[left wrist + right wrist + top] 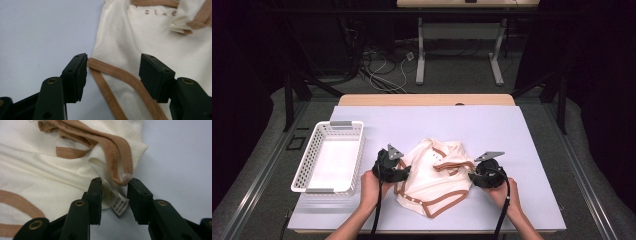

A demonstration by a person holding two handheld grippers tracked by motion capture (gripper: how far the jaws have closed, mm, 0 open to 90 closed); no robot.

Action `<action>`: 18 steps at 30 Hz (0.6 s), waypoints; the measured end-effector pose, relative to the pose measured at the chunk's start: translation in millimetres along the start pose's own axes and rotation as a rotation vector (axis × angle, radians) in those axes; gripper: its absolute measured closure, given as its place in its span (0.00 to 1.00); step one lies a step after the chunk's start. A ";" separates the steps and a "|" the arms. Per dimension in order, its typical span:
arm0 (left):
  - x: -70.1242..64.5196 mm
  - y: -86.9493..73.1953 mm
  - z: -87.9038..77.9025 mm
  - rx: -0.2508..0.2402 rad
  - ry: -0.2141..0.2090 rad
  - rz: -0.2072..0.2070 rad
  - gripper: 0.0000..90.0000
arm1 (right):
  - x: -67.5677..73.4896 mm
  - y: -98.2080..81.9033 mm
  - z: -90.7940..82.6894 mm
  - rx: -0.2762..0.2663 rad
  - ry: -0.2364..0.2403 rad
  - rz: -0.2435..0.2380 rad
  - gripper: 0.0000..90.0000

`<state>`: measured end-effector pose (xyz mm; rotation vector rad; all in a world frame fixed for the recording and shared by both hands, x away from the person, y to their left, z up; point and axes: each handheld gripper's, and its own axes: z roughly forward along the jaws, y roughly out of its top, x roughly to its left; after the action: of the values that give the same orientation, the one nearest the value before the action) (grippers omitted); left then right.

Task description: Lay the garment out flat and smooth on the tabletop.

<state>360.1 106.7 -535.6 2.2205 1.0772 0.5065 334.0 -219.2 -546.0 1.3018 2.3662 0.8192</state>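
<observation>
A cream baby garment (pixel 434 175) with brown trim lies crumpled on the pale table cover (pixel 497 135). My left gripper (pixel 405 173) is at its left edge. In the left gripper view the garment (pixel 125 40) spreads ahead, and the gripper (pixel 113 60) stands open with a brown trim band (pixel 112 72) running between the jaws, its end by the left pad. My right gripper (pixel 470 176) is at the garment's right edge. In the right gripper view that gripper (pixel 115 181) is open around a fold of cloth (pixel 37 170), a trim loop (pixel 117 157) and a white care label (pixel 120 205).
A white plastic basket (pixel 334 124) stands on the table's left side, close to my left hand. Bare cover stretches behind and to the right of the garment. Beyond the table are desk legs (pixel 420 55) and cables on the floor.
</observation>
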 end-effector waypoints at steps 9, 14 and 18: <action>9.4 2.1 19.8 0.063 0.030 -0.030 0.44 | 0.4 -0.7 2.8 -0.015 0.029 0.001 0.77; 9.0 4.7 21.6 0.087 -0.048 0.024 0.62 | 0.0 -1.8 3.2 -0.020 0.059 0.017 0.88; 4.2 3.9 20.7 0.086 -0.088 0.049 0.89 | 0.8 -1.9 2.8 -0.028 0.062 0.009 0.95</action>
<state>376.6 100.7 -548.0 2.3260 1.0183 0.3861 333.8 -218.3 -549.3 1.2953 2.3883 0.9050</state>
